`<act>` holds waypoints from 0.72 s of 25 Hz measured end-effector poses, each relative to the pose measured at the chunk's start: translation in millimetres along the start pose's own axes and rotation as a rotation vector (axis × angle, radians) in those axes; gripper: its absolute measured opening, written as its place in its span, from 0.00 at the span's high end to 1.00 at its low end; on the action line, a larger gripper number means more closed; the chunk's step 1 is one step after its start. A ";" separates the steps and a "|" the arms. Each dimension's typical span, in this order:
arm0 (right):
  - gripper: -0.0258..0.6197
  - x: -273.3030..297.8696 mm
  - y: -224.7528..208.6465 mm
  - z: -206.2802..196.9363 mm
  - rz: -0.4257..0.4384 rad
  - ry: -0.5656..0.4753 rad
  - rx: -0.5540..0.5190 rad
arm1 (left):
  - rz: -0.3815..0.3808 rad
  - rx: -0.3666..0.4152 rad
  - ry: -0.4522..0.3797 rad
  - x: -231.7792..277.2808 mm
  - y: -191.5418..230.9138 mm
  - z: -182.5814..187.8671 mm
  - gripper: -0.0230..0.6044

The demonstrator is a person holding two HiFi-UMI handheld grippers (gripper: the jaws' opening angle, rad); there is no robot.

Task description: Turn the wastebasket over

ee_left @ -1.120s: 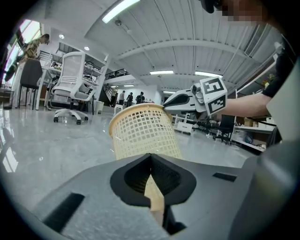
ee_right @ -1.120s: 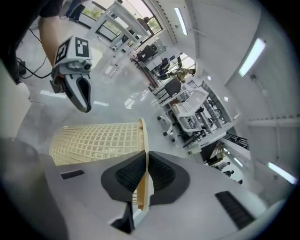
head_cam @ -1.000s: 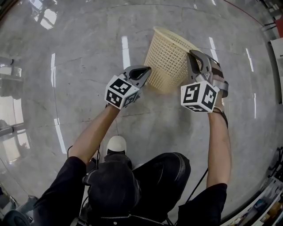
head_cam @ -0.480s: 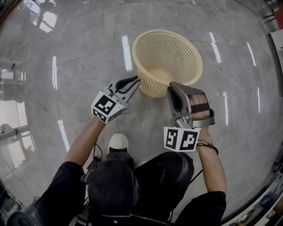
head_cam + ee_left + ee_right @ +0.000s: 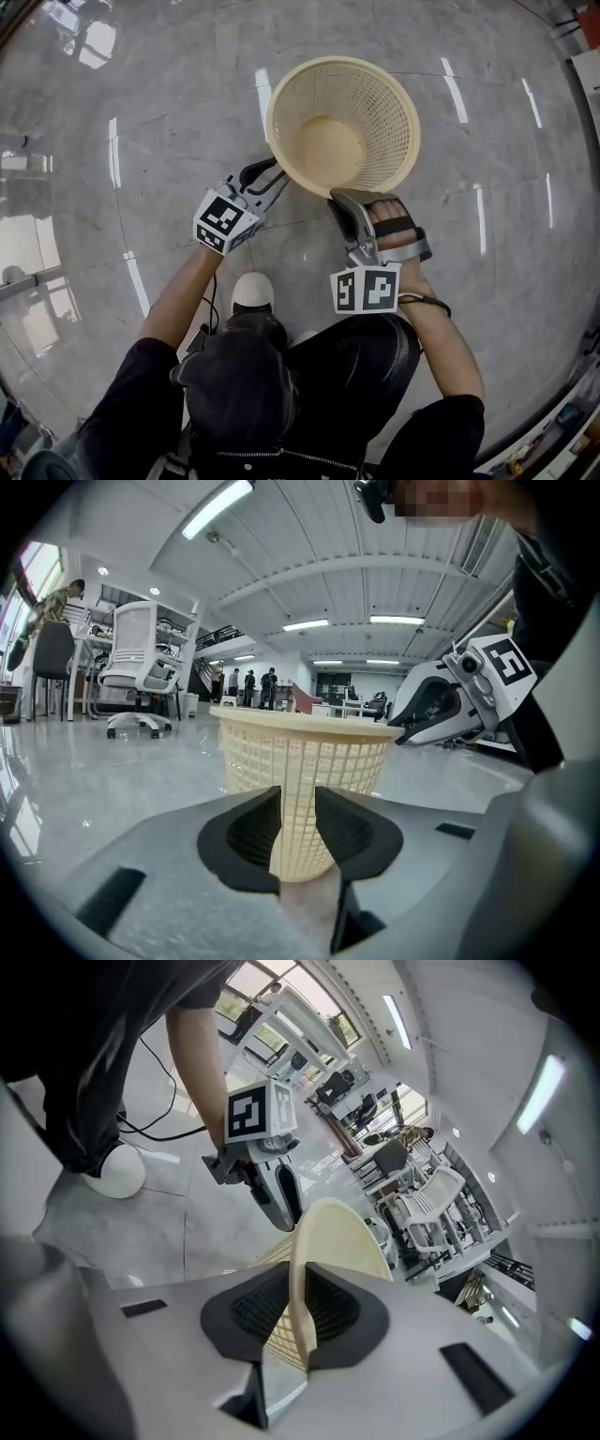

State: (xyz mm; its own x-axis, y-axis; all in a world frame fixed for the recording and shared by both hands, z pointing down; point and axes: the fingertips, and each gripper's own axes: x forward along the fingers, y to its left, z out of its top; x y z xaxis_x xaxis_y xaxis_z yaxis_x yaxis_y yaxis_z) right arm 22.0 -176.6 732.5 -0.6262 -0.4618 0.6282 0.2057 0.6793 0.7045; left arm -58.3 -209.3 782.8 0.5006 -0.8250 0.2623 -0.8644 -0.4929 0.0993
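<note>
Right gripper (image 5: pixel 296 1314) clamps the rim of the wastebasket (image 5: pixel 386 101), a light, springy plastic mesh that probably handles best by that stiffer lip.

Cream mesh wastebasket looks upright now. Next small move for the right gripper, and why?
Probably open the right gripper and back off the rim. The cream plastic mesh wastebasket already stands mouth-up on the grey marble floor. The right jaws pinch its near rim. The left gripper has just been opening its jaws, with nothing pressed between them.
</note>
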 end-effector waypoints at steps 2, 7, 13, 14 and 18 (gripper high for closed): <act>0.91 1.3 -0.9 1.4 0.008 -0.005 0.013 | 0.003 0.002 0.004 -1.0 1.6 -0.9 0.80; 0.90 1.0 -1.8 2.5 0.032 -0.004 0.047 | 0.017 0.001 -0.006 -11.8 6.4 2.2 0.80; 0.86 -2.6 -2.9 3.6 0.071 -0.025 0.101 | 0.058 0.029 -0.023 -36.8 22.8 14.0 0.80; 0.85 -4.1 -4.1 6.2 0.070 -0.040 0.112 | 0.066 0.033 -0.029 -39.3 25.6 17.8 0.80; 0.79 -19.1 -25.9 27.0 0.086 -0.151 0.273 | 0.094 0.041 -0.069 -49.2 35.4 38.9 0.80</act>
State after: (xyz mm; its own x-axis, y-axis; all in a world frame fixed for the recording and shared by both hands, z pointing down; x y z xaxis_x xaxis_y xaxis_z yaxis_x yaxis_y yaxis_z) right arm 8.3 -170.0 693.3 -0.7242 -0.3200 0.6108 0.0662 0.8494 0.5236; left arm -111.7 -196.9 736.1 0.4211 -0.8842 0.2019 -0.9055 -0.4227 0.0375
